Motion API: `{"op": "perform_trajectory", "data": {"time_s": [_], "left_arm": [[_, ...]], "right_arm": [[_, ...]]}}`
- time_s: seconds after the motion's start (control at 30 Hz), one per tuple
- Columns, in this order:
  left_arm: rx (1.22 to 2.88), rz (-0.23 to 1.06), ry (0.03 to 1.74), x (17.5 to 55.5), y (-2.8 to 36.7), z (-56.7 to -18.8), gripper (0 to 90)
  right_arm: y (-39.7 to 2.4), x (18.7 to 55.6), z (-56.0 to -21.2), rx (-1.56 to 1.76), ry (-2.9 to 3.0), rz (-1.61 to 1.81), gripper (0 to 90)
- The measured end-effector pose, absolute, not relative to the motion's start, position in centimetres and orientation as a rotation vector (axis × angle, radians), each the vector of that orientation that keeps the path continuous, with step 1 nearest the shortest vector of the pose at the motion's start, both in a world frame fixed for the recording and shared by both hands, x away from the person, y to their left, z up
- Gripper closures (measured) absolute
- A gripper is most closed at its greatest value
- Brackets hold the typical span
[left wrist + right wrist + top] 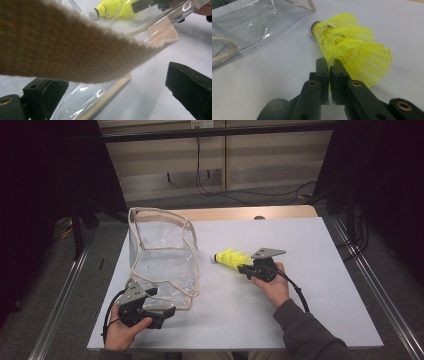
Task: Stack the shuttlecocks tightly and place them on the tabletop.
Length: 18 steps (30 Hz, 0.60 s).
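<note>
looking down from the high view: clear pouch [162, 257] stands at the left of the white worktop [300, 310], its mouth rimmed with beige webbing, facing right. left tool [167, 312] sits at the pouch's near corner. right tool [243, 269] carries a yellow shuttlecock [231, 258] just right of the pouch, cork end pointing at it

left gripper view: webbing strap [62, 50] lies across between the jaws, which stand wide apart and do not press it; released. shuttlecock [112, 10] shows through the plastic beyond

right gripper view: right tool [329, 65] clenched on the mesh skirt rim of the shuttlecock [352, 50], cork forward, pouch wall [249, 27] ahead left

judgement: insertion step. mesh is soft, so keep the pinch light; pouch mouth looks slack, so the left tool should lift the strap before the cork goes in
</note>
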State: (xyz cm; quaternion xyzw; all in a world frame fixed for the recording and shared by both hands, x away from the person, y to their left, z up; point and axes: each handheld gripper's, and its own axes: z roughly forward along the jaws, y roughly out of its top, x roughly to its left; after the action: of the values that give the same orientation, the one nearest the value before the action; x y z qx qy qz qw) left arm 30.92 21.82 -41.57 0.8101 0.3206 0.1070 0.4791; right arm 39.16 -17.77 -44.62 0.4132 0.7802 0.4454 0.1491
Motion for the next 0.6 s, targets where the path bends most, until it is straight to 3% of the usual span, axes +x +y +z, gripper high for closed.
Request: {"op": "perform_trajectory", "data": {"time_s": [0.33, 0.6], "left_arm": [[1.977, 0.262, 0.782, 30.91, 21.82, -41.58, 4.6], [1.978, 0.263, 0.782, 30.91, 21.83, -41.57, 4.6]], "right_arm": [[-17.56, 39.19, -44.84, 1.201, 2.247, 1.272, 75.5], [-17.44, 39.25, -45.01, 1.224, 2.218, 1.254, 58.4]]}}
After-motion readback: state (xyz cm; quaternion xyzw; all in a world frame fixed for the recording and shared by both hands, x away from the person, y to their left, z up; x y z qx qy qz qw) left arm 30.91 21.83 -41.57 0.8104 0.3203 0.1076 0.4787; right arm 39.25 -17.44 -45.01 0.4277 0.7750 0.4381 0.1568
